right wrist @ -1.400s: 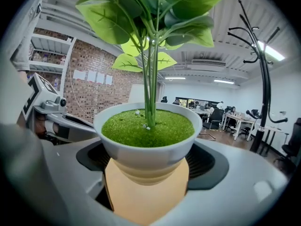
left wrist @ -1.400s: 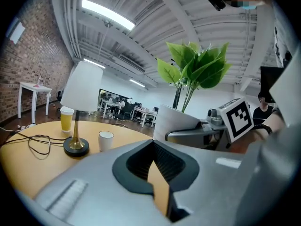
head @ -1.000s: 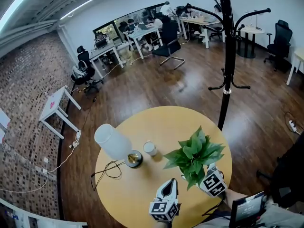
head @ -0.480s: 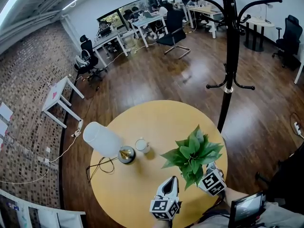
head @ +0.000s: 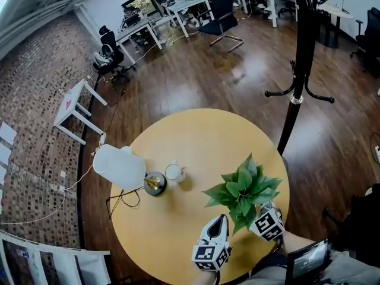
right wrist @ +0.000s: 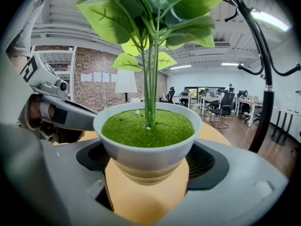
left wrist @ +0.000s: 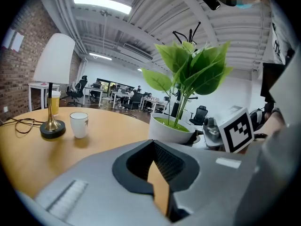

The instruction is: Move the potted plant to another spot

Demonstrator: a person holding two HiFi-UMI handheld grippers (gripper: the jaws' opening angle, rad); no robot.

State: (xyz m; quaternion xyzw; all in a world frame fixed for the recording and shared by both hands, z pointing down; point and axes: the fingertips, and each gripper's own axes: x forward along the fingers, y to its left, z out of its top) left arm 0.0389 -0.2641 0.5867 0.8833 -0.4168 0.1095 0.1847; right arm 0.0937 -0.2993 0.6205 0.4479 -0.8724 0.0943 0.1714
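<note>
Table lamp (head: 122, 166) and white cup (head: 173, 171) stand at the left of the round bench (head: 196, 129). Your left tongs (left wrist: 153, 145) are pinched together, empty, just beside the potted plant (head: 243, 190). Your right tongs (right wrist: 146, 182) clamp its white pot near the bench's right edge.

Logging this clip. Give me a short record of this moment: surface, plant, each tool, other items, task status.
surface: round yellow table
plant: potted plant, upright, near the table's right edge, close to the person
right tool: jaws on either side of the plant's pot, seemingly closed on it
left tool: jaws together, nothing between them, just left of the plant
other items: lamp and cup, left of the plant
task status: pot gripped; cannot tell whether it is off the table
</note>
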